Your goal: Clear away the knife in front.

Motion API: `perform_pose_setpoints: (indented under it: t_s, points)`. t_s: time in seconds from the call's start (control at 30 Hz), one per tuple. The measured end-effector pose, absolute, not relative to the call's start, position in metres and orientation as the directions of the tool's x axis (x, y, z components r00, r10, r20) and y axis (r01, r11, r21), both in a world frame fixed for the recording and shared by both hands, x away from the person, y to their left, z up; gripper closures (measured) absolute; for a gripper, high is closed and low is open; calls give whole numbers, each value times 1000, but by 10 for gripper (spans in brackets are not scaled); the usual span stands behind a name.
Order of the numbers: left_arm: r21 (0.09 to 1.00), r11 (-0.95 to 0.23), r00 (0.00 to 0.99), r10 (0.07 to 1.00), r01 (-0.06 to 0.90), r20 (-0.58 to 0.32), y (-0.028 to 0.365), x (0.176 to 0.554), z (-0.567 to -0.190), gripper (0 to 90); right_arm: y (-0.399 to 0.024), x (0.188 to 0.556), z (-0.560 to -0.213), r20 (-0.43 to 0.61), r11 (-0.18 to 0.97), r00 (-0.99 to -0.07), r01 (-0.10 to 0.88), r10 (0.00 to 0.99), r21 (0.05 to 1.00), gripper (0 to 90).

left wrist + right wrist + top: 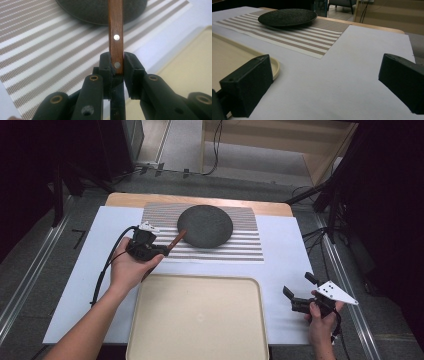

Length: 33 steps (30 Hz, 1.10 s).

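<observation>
Because the striped placemat (pixel 210 232) already carries the dark plate (pixel 205 224) at its middle, the work in hand reads as laying a place setting, with the wooden-handled utensil (pixel 177 240) bound for a spot beside that plate. The left gripper (pixel 117 66) pinches the riveted handle (pixel 115 37) near its end, jaws drawn in close on the wood, so the piece sticks out ahead toward the plate's left edge (its working end lies out of sight past the top of the left gripper view; knife or fork, cannot tell). It hangs above the mat, not yet set down. The beige tray (pixel 150 320) lies bare in front of the person, probably the supply point. The right gripper (pixel 301 292) rests on the white table sheet (pixel 285 255) to the tray's right, jaws spread wide, nothing between them, likely waiting its turn.
</observation>
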<state>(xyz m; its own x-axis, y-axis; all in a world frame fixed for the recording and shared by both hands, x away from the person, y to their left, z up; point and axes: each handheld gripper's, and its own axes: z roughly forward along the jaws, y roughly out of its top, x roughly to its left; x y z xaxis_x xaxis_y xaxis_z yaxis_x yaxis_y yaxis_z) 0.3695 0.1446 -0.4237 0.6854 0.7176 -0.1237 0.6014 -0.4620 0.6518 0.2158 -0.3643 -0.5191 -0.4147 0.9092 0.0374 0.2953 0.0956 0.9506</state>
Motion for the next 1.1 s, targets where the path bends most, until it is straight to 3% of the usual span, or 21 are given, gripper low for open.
perform_pose_setpoints:
  t_s: [0.63, 1.1]
  points:
    - [667, -491, 725, 681, 560, -107, 136, 308, -425, 769, -365, 215, -519, 41, 91, -412, 296, 910, 951, 0]
    - [661, -441, 707, 679, 607, -197, 138, 276, -452, 769, -365, 215, -519, 41, 91, -413, 296, 910, 951, 0]
